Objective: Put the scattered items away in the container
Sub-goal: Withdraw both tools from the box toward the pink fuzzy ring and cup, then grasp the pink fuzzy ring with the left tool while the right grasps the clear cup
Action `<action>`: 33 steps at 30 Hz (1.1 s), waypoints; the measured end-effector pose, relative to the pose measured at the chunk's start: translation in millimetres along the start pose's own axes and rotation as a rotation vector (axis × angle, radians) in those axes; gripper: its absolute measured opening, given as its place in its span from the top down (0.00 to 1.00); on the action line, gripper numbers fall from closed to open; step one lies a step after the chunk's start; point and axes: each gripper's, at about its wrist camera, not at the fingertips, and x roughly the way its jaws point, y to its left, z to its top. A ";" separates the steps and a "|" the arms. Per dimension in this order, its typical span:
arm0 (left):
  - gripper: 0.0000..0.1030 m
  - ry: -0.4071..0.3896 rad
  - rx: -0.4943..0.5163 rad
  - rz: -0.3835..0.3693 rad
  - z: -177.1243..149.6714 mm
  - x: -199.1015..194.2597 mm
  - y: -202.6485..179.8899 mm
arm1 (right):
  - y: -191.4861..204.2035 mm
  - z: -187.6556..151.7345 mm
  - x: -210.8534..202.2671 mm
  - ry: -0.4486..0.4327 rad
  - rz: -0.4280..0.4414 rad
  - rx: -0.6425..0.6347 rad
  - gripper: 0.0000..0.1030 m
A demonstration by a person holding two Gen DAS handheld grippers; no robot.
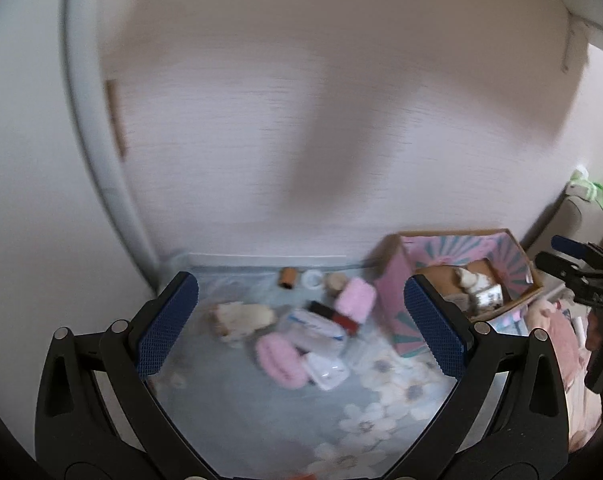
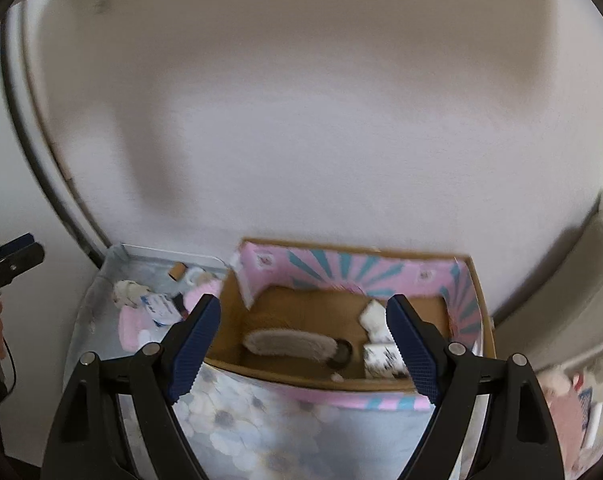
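A: Where does the box [image 2: 467,312] sit?

B: In the right wrist view it lies at twelve o'clock from the right gripper [image 2: 305,344], on the flowered mat [image 2: 261,420], against the wall [image 2: 301,140]. Its long axis runs from nine to three o'clock, open side up.

A: What lies inside?

B: A pale brush [image 2: 289,343], lengthwise from nine to three, and a white patterned packet [image 2: 381,358] at its three o'clock.

A: And the loose things?

B: In the left wrist view a pile [image 1: 301,328] lies between the fingers of the left gripper [image 1: 301,320]. A red-and-black tube [image 1: 333,316] in it points from ten to four o'clock.

A: The tongs?

B: Both are spread wide, nothing between the pads.
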 end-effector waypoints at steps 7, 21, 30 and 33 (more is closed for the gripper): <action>0.01 -0.003 -0.047 -0.026 -16.1 -1.4 38.8 | 63.5 -4.3 0.4 -0.053 0.071 -0.152 0.20; 0.01 0.210 -0.132 -0.161 -88.3 88.9 64.7 | 144.3 -79.2 71.8 0.062 0.134 -0.167 0.20; 0.17 0.296 -0.192 -0.220 -107.5 153.7 59.6 | 144.7 -118.0 129.2 0.049 0.046 0.201 0.20; 0.27 0.323 -0.195 -0.242 -114.0 166.1 57.4 | 144.5 -117.6 138.7 0.026 0.014 0.283 0.21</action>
